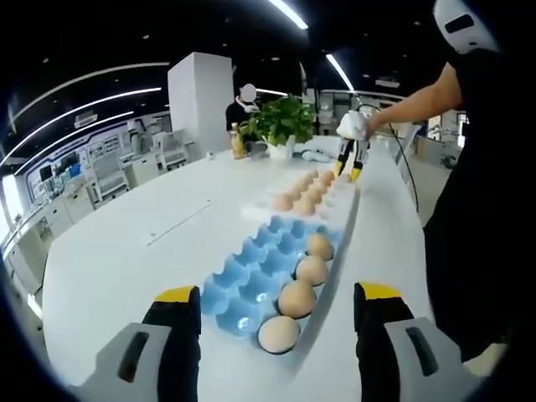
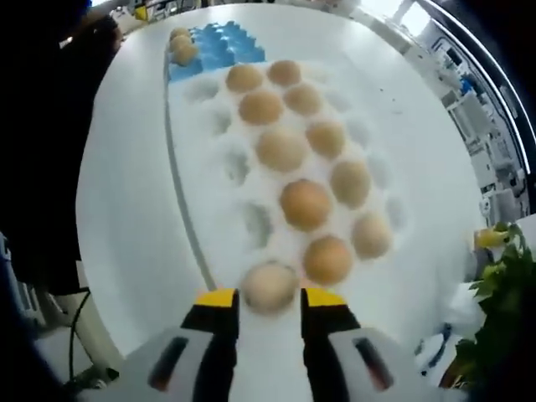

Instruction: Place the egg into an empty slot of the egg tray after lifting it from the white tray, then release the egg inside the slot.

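Between the right tool's point(image 2: 270, 303) tips sits an egg point(image 2: 269, 287).

Potted plant point(image 1: 283, 121) and yellow bottle point(image 1: 238, 142) at far end of white table point(image 1: 126, 251), w/ person point(image 1: 239, 109) behind.

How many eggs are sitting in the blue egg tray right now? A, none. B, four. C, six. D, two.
B: in the left gripper view, four eggs sit in one row along the near-right edge of the blue egg tray, and its other slots are empty.
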`<action>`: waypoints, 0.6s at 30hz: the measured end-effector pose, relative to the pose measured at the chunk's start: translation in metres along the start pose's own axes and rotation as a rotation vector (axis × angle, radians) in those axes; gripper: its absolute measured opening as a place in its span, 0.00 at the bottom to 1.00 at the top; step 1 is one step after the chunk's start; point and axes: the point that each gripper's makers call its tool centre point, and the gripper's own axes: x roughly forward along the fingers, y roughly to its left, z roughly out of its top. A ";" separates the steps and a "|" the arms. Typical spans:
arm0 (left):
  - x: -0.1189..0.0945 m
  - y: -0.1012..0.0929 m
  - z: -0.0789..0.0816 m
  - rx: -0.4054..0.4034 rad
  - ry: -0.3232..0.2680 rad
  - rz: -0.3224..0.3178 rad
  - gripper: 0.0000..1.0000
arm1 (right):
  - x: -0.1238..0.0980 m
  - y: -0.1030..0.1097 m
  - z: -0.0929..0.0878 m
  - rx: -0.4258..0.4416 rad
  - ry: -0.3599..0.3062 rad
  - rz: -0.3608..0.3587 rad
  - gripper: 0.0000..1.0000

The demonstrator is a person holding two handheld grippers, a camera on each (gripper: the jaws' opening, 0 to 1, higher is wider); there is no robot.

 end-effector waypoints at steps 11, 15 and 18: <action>0.000 -0.002 -0.001 0.000 0.019 0.002 0.75 | 0.009 0.006 0.001 -0.141 0.069 0.108 0.27; -0.001 -0.002 -0.001 0.002 0.026 0.006 0.74 | 0.006 -0.001 0.005 -0.229 0.087 0.098 0.30; 0.000 -0.001 -0.002 0.003 0.029 0.006 0.74 | 0.001 -0.003 0.001 -0.174 0.076 0.086 0.28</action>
